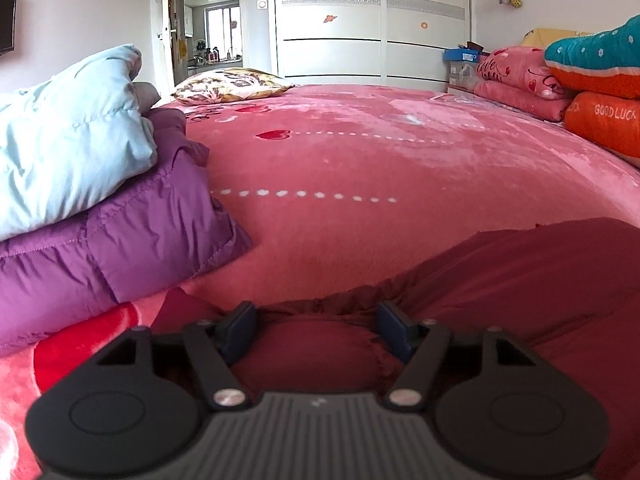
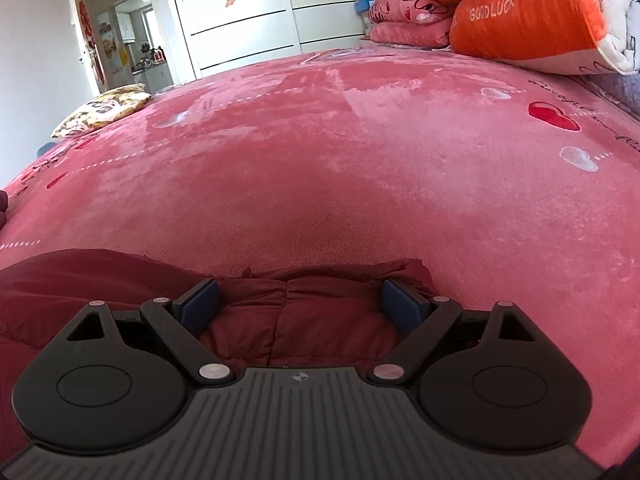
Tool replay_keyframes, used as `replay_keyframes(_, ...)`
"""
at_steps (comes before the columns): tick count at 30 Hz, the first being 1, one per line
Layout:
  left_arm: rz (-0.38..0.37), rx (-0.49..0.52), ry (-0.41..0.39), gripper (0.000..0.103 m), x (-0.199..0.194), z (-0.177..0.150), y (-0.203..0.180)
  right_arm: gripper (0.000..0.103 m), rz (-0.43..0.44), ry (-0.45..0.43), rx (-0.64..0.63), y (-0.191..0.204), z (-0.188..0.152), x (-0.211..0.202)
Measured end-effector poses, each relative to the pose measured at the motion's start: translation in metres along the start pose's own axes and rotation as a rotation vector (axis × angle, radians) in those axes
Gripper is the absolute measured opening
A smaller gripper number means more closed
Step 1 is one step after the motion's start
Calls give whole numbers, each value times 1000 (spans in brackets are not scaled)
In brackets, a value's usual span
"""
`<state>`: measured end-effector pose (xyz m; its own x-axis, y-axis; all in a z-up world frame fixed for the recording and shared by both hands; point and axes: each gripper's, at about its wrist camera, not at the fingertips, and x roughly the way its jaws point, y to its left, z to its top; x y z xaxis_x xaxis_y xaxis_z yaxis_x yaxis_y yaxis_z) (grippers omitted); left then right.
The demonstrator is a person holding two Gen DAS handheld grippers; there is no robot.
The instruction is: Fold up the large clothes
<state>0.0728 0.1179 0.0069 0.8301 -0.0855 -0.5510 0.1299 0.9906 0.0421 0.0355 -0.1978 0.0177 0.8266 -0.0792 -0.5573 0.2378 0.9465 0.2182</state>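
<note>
The left gripper (image 1: 316, 330) hangs low over a dark red padded coat (image 1: 520, 300), its blue pads (image 1: 240, 328) spread wide with a bulge of the coat's fabric rising between them; the pads do not press on it, so the gripper is released. The right gripper (image 2: 298, 306) is likewise released, its pads (image 2: 200, 306) well apart over a quilted seam of the same coat (image 2: 312, 320), with cloth lying between them but not pinched. The coat lies flat at the near edge of a bed covered by a pink plush blanket (image 1: 360, 152) printed with red hearts and dotted white lines; in the right wrist view the coat's far hem ends just past the fingertips and bare blanket runs on beyond it. At the bed's left edge, just beside the coat, sits a folded purple coat (image 1: 120, 248) with a pale blue coat (image 1: 68, 140) stacked on top of it. Farther along that edge, near the far left corner, lies a patterned pillow (image 1: 232, 86). Along the bed's right edge are piled an orange blanket (image 2: 532, 20) lettered GOOD LUCK, a teal one (image 1: 600, 48) above it and folded pink ones (image 1: 520, 76) behind. Past the bed's far edge stands a white wardrobe (image 1: 372, 20), with an open doorway (image 1: 208, 24) to its left.
</note>
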Motion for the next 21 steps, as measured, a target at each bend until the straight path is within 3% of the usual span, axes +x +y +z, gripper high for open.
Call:
replay_keyframes(11, 37, 39, 5, 73, 1, 4, -9, 103, 51, 8, 61, -11, 5, -4)
replay_keyframes(15, 65, 51, 23, 78, -3, 10, -9, 103, 104, 15, 143, -23, 9, -12)
replay_keyframes(21, 75, 10, 28, 79, -37, 27, 0, 103, 206, -49, 311, -43, 15, -51)
